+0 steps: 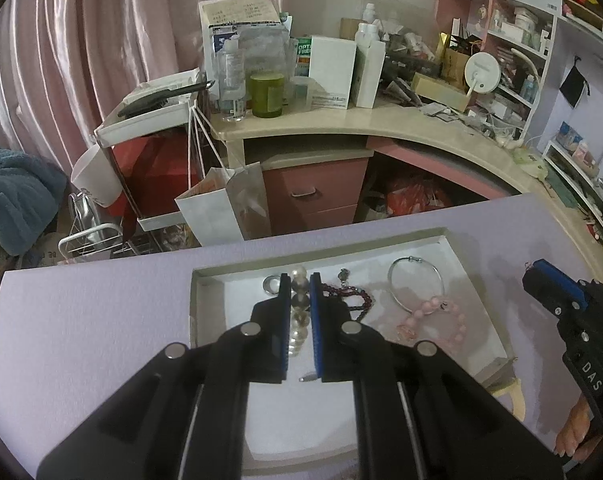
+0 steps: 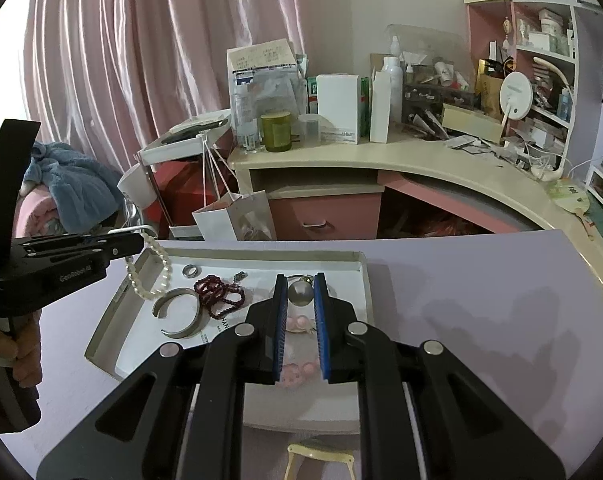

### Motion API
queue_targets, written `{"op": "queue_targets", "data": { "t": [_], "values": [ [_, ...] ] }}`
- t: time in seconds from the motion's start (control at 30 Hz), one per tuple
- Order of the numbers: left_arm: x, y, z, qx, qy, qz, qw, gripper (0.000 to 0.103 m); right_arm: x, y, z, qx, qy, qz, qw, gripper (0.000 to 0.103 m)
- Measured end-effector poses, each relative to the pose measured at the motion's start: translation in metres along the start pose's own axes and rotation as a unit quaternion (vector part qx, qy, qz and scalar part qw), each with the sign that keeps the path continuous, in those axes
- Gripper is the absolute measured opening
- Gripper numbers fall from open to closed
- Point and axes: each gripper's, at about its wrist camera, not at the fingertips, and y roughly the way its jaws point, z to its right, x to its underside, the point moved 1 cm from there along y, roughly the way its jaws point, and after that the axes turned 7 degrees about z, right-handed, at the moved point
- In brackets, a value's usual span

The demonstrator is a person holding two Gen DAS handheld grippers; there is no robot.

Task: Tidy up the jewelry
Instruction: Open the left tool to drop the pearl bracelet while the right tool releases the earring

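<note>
The left gripper (image 1: 300,320) has its jaws clenched on a pearl bracelet (image 2: 151,268), which dangles above the left end of the white tray (image 2: 357,264) on the lilac bench (image 2: 481,300). The right gripper (image 2: 300,328) hovers over the tray's right side, jaws parted around nothing. In the tray lie a garnet strand (image 2: 217,294), a ring (image 2: 190,271) and a silver cuff (image 2: 177,312).

Glossy pearl beads (image 1: 299,312) shine beside a polished metal bangle (image 1: 415,282). The white tray (image 1: 205,320) looks like matt card, and the lilac table (image 1: 81,312) is matt and smooth.
</note>
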Motion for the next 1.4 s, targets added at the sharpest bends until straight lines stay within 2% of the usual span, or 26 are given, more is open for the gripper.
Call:
{"op": "queue_targets", "data": {
  "t": [0.33, 0.37, 0.4, 0.47, 0.77, 0.97, 1.27, 1.4],
  "values": [
    [0.003, 0.008, -0.001, 0.0, -0.003, -0.008, 1.0, 0.012, 0.0, 0.004, -0.001, 0.001, 0.0, -0.003, 1.0, 0.014],
    [0.003, 0.007, -0.002, 0.002, -0.006, -0.008, 1.0, 0.02, 0.0, 0.004, 0.0, 0.001, 0.0, -0.002, 1.0, 0.014],
    [0.003, 0.005, -0.003, 0.002, -0.009, -0.006, 0.9999, 0.034, 0.0, 0.005, 0.0, 0.001, 0.0, -0.002, 1.0, 0.014],
    [0.002, -0.001, -0.008, 0.001, -0.019, 0.005, 0.9998, 0.039, -0.001, 0.005, 0.0, 0.002, 0.001, 0.0, 1.0, 0.014],
    [-0.005, -0.025, -0.04, -0.023, -0.052, 0.031, 0.9979, 0.046, -0.006, 0.01, 0.001, 0.004, -0.001, -0.001, 1.0, 0.014],
    [-0.004, -0.034, -0.06, -0.044, -0.067, 0.04, 0.996, 0.051, -0.008, 0.029, -0.004, -0.005, 0.005, -0.025, 1.0, 0.014],
    [0.003, -0.037, -0.075, -0.058, -0.082, 0.04, 0.9942, 0.055, -0.004, 0.075, -0.01, -0.011, 0.027, -0.073, 0.997, 0.014],
    [0.005, -0.036, -0.078, -0.059, -0.086, 0.038, 0.9938, 0.056, -0.003, 0.083, -0.015, -0.009, 0.021, -0.079, 0.997, 0.014]
  ]
}}
